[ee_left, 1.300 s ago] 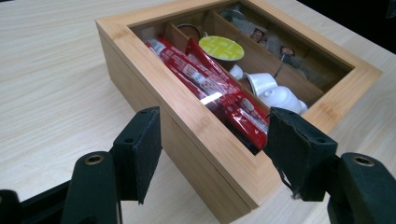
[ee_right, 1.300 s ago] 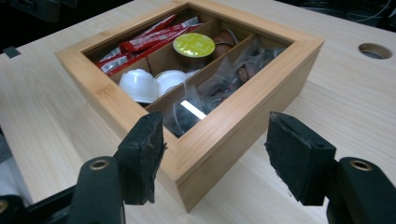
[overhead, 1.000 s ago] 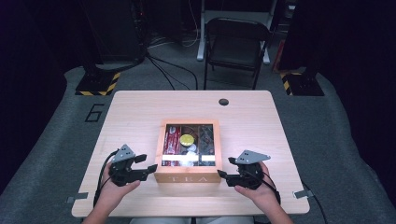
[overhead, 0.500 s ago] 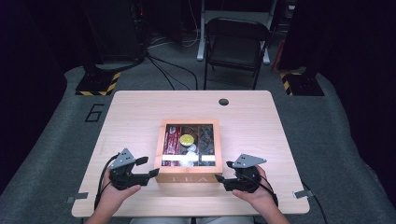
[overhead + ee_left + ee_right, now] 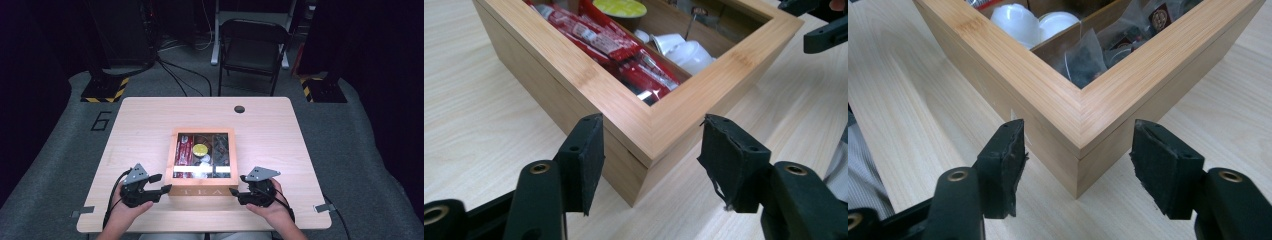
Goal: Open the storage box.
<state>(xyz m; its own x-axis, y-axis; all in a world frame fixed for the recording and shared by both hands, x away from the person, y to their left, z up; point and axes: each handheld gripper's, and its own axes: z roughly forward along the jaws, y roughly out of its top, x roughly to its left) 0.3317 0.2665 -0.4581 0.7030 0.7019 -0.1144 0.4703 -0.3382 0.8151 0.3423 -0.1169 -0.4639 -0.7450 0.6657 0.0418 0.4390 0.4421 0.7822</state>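
A: Progress report on the wooden tea box point(image 5: 202, 190), please. Where is it?

B: On the near middle of the table point(image 5: 150, 120), lid down, front face marked TEA towards the person. Through the glass lid you can see red packets point(image 5: 624, 55), a yellow-topped capsule point(image 5: 200, 149), white creamer cups point(image 5: 1035, 20) and tea bags point(image 5: 1083, 62).

A: And the grippers?

B: One at each near corner. The left gripper point(image 5: 651, 150) has the box's near left corner between its jaws; the right gripper point(image 5: 1078, 155) brackets the near right corner. Both have just been closing.

A: So are they gripping?

B: Not that I can see. In the left gripper view one pad point(image 5: 586, 155) sits very near the box's side, and the other point(image 5: 729, 160) stands clear of the front. In the right gripper view both pads show table between them and the wood. I'd call both claws spread, pinching nothing.

A: What's done, then?

B: By my reading, only the approach. The seam under the lid looks closed all along, and the box lies flat.

A: What's left?

B: Probably closing on the corners, then lifting or opening, which I can't tell apart.
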